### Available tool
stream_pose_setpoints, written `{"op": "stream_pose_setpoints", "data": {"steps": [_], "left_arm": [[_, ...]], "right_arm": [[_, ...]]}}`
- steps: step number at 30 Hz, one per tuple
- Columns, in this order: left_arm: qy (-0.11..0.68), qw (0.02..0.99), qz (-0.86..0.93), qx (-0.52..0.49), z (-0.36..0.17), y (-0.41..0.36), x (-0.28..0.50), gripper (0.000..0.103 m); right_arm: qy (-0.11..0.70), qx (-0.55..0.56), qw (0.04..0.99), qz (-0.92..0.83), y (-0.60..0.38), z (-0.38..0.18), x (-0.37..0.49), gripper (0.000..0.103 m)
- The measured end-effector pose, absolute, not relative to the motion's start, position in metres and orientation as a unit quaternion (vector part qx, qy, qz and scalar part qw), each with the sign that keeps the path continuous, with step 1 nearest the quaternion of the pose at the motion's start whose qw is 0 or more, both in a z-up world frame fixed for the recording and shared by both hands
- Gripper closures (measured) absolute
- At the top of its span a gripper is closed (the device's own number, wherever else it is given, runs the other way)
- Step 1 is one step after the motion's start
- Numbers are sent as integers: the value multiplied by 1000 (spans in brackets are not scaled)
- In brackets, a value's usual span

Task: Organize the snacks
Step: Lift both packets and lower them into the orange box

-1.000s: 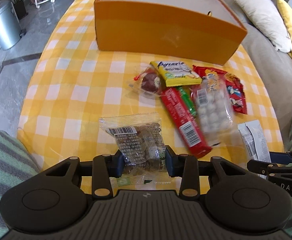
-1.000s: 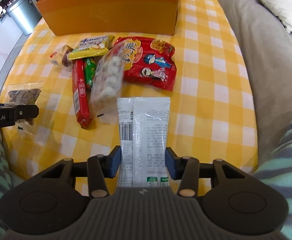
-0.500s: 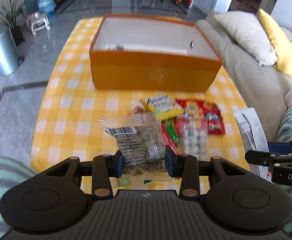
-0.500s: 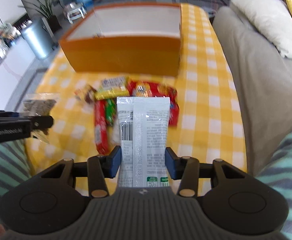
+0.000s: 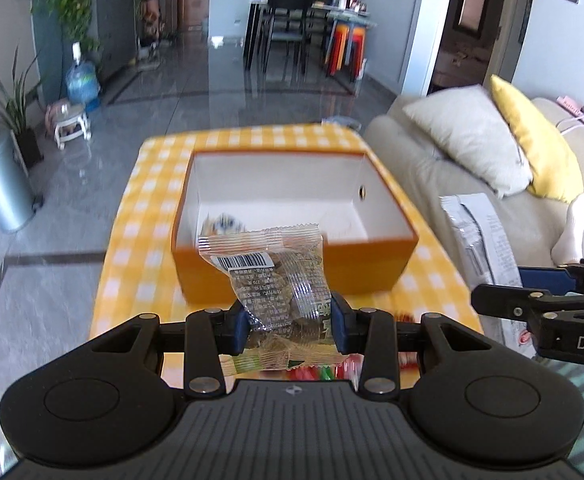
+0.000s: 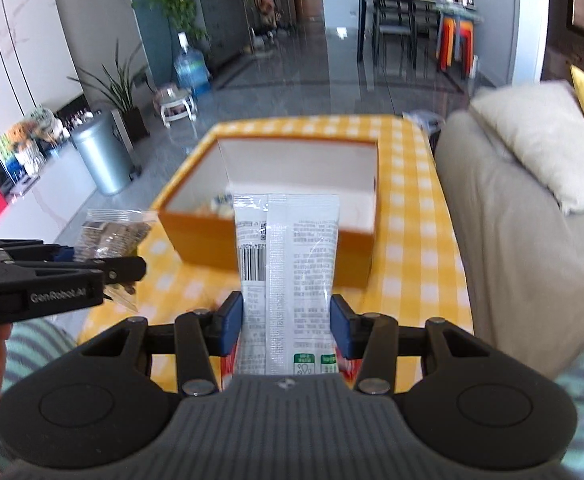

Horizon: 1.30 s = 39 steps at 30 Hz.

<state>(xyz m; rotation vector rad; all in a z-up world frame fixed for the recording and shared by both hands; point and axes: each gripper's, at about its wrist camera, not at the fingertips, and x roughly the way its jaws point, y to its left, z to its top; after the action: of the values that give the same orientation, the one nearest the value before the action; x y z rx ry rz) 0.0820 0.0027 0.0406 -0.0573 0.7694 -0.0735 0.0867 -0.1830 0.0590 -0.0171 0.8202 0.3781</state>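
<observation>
Both grippers hold snack packs before the orange box (image 5: 292, 268).
Left gripper (image 5: 290, 322) clamps a clear candy bag (image 5: 280, 276); right gripper (image 6: 286, 326) clamps a white packet (image 6: 288, 264), lower centre.

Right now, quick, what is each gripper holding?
Left gripper: closed on the clear snack bag.
Right gripper: closed on the white packet.

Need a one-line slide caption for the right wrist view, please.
Right gripper clamps a white plastic snack packet above the yellow checked tablecloth, facing the open orange cardboard box.
</observation>
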Motion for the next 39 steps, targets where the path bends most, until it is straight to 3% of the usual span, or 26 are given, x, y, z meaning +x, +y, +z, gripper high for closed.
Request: {"op": "stream_pose_setpoints", "data": {"steps": [11,22,31,39], "left_arm": [[339,940,-39,-10,69,3,143,59],[384,922,-40,-9,48,12,207,59],[451,891,-37,-16,-1,21,261,59],[520,854,-30,7,-49,20,293,59]], "right_arm": [[337,-32,922,187,-153,88,151,59],[339,-32,926,164,-133,67,236,59],[391,-27,907,152,-116,16,300,59],[486,-28,862,143,-110,-46,347,59]]}}
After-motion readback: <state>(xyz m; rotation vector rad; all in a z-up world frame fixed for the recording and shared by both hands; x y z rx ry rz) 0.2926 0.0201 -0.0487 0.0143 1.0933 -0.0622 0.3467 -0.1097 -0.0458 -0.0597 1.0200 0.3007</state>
